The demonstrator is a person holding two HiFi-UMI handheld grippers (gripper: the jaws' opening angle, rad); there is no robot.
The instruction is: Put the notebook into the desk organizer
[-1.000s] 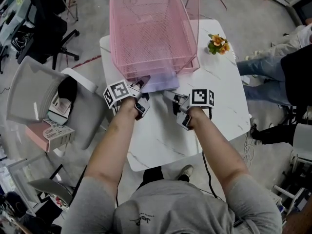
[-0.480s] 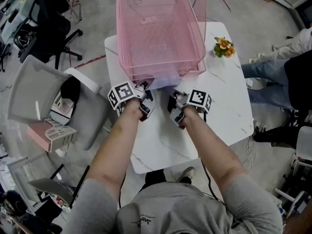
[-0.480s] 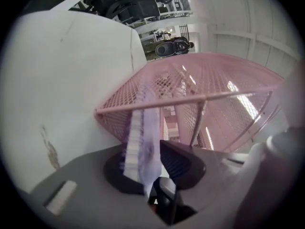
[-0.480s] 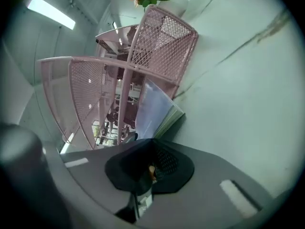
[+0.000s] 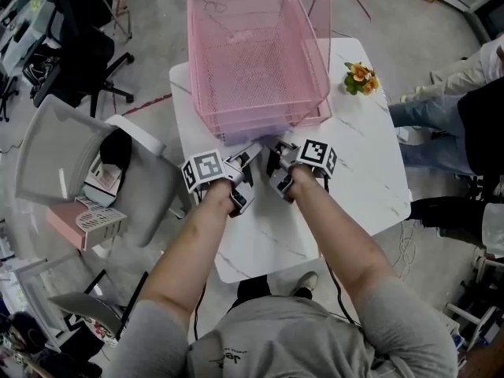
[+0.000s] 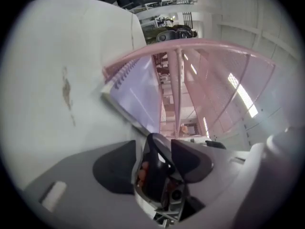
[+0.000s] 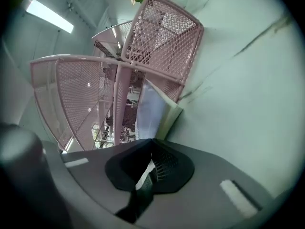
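The pink mesh desk organizer (image 5: 206, 69) stands at the far side of the white table (image 5: 354, 172). A lavender spiral notebook (image 5: 246, 138) lies in its bottom tray, with only its near edge sticking out. In the left gripper view the notebook (image 6: 140, 97) lies ahead under the pink rim (image 6: 214, 80). My left gripper (image 5: 246, 157) sits just short of that edge; its jaws (image 6: 164, 142) have just been opening and nothing is between them. My right gripper (image 5: 274, 153) is shut and empty, its tip (image 7: 152, 141) right at the notebook's edge (image 7: 151, 109).
A small pot of orange flowers (image 5: 358, 75) stands on the table right of the organizer. A grey chair (image 5: 63, 148) with things on it is at the left. A seated person's legs (image 5: 441, 109) are at the right.
The notebook has slid deeper into the bottom tray. The left gripper let go of its corner and drew back a little. The right gripper's jaws closed and it moved up to the notebook's edge.
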